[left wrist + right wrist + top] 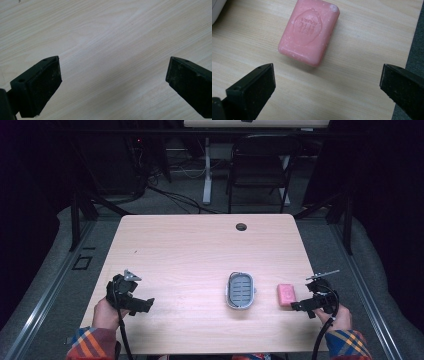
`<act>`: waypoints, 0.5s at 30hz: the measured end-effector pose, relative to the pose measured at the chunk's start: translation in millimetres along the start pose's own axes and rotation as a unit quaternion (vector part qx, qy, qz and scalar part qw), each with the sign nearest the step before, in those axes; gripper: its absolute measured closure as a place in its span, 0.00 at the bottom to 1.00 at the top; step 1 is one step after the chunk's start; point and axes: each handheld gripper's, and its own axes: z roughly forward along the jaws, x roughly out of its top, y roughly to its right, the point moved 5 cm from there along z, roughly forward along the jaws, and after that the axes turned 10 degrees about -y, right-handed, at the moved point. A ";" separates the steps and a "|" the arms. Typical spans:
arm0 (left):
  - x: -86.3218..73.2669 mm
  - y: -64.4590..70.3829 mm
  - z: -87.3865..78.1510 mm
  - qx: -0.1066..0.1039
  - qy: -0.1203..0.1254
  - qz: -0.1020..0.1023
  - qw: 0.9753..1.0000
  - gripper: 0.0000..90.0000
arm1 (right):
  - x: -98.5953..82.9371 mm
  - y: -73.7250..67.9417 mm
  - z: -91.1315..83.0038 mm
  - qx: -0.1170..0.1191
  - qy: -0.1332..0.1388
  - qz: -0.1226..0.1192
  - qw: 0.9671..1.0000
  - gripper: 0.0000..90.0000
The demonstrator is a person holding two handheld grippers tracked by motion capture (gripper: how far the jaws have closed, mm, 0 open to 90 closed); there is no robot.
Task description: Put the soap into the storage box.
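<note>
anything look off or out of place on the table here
The pink soap bar lies on the bare table to the right of the grey soap dish, not in it. Its surface looks scuffed and one corner is worn pale. Nothing is spilled.

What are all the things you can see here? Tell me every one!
Soap: one, pink, flat on the table near its right edge, ahead of the right gripper.
Soap dish: one, grey with slots, left of the soap, apart from it.
Table: one, light wood, round hole near the far edge.
Chair: one, dark, on the floor beyond the table.
Left gripper: black, open over bare wood.
Right gripper: black, open, just short of the soap.
Sleeves: two, plaid.
</note>
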 end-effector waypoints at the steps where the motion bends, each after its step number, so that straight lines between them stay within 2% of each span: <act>1: 0.0 0.1 0.0 0.000 0.001 0.000 1.000 0.00 | 0.0 0.1 0.1 0.000 0.000 0.000 1.000 0.00; 3: 0.1 0.5 0.0 0.000 0.001 0.000 1.000 0.00 | 0.1 -1.2 0.7 0.003 0.008 0.005 1.000 0.00; 5: -0.5 0.3 -0.4 0.000 0.000 0.000 1.000 0.00 | -0.2 -1.5 -0.5 0.001 0.000 -0.001 1.000 0.00; 15: -0.4 0.3 -0.6 0.000 0.001 0.000 1.000 0.00 | 2.0 -6.8 0.6 -0.001 -0.004 -0.008 1.000 0.00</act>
